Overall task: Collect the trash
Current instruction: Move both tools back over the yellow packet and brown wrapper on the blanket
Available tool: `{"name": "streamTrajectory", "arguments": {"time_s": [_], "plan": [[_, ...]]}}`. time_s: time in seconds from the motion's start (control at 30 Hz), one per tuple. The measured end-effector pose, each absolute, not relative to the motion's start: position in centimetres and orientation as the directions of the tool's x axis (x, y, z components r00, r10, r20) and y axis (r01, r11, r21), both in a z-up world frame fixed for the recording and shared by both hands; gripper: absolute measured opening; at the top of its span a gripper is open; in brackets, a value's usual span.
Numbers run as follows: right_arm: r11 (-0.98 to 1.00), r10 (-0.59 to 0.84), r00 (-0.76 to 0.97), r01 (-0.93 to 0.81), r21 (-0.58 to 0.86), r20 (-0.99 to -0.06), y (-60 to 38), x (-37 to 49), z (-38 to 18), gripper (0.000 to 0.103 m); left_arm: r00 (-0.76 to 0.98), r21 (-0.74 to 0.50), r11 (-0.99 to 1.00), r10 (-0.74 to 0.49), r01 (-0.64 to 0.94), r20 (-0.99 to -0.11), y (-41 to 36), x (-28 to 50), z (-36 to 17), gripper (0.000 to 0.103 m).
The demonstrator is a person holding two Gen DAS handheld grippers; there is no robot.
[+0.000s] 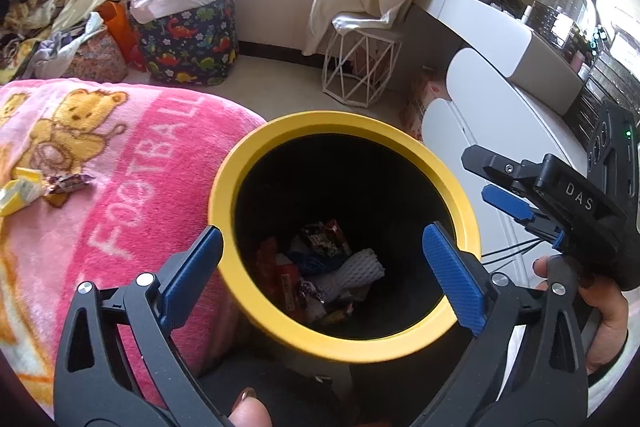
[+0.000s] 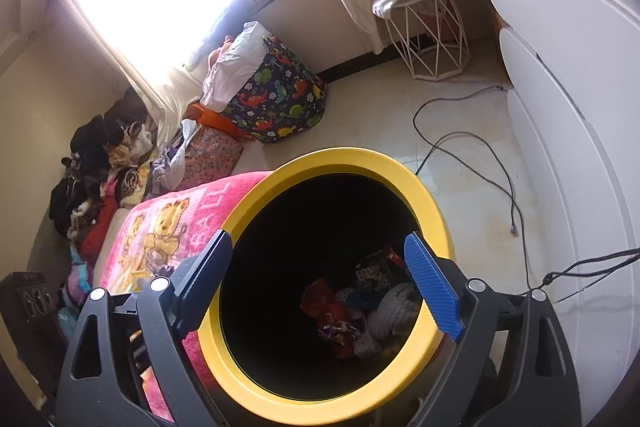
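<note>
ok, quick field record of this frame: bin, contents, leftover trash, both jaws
bin: yellow-rimmed bin, black inside, beside the pink blanket
contents: wrappers and a white foam net at the bottom
leftover trash: yellow and dark wrappers lying on the blanket
left gripper: jaws open, empty, over the bin mouth
right gripper: jaws open, empty, over the bin mouth
floor: loose black cable

A pink blanket (image 1: 132, 163) covers the bed, with crumpled wrappers (image 1: 36, 187) lying on it.
</note>
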State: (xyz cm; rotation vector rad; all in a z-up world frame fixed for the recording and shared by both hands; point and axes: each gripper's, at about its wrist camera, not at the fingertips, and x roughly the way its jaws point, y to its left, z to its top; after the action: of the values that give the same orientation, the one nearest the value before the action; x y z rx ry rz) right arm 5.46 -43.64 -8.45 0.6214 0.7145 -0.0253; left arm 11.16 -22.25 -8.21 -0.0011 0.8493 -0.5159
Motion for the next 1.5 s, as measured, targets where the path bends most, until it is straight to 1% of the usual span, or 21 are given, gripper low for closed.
{"name": "streamTrajectory", "arguments": {"time_s": [0.27,0.37,0.57,1.07,1.37,1.5], "plan": [[0.869,0.181,0.771,0.166,0.467,-0.611,-41.0,5.6,-7.0,0.086,0.603,-0.171,0.898,-0.403,0.405,-0.689,-20.1,10.7,-6.8,0.092],[0.881,0.188,0.776,0.139,0.453,-0.603,-40.0,5.7,-6.5,0.086,0.634,-0.135,0.91,-0.374,0.392,-0.677,-19.2,10.5,-6.3,0.092],[0.895,0.209,0.791,0.083,0.438,-0.576,-38.2,5.8,-5.5,0.088,0.673,-0.119,0.921,-0.354,0.37,-0.65,-17.3,10.4,-5.2,0.092],[0.923,0.277,0.776,-0.052,0.381,-0.567,-33.2,7.2,-4.1,0.089,0.726,-0.145,0.956,-0.288,0.254,-0.625,-11.2,11.2,-4.4,0.092],[0.933,0.316,0.745,-0.133,0.333,-0.588,-29.1,9.6,-3.9,0.089,0.747,-0.173,0.971,-0.236,0.163,-0.622,-6.9,12.2,-4.5,0.092],[0.94,0.326,0.724,-0.178,0.291,-0.609,-26.5,10.9,-4.3,0.089,0.756,-0.188,0.977,-0.201,0.105,-0.622,-4.5,12.6,-4.7,0.092]]}}
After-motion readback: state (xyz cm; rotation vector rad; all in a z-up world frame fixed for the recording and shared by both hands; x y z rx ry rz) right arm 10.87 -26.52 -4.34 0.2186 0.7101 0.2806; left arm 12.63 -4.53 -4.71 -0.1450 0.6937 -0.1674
